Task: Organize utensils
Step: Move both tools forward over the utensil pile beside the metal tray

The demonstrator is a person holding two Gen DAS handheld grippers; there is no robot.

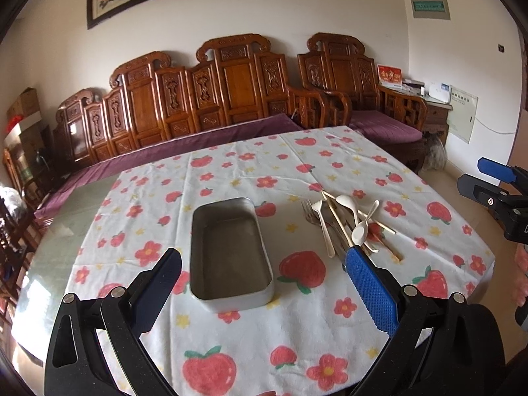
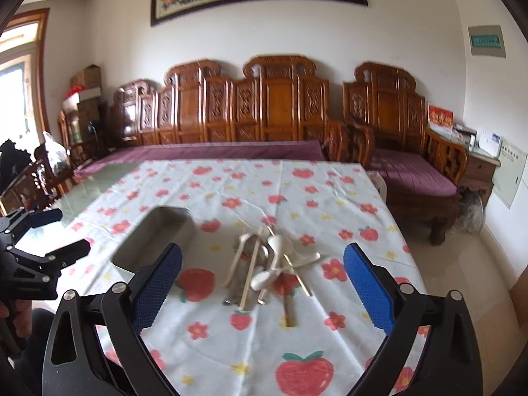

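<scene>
A pile of utensils lies on the strawberry-print tablecloth: white spoons, a metal fork and wooden chopsticks. An empty metal tray sits to its left. My left gripper is open and empty above the table, with the tray between its fingers in view. My right gripper is open and empty, hovering above the utensil pile. The tray shows blurred at its left. Each gripper shows at the edge of the other's view: the right one and the left one.
A carved wooden bench with purple cushions runs behind the table. A wooden armchair and a side cabinet stand at the right. Bare glass tabletop lies left of the cloth.
</scene>
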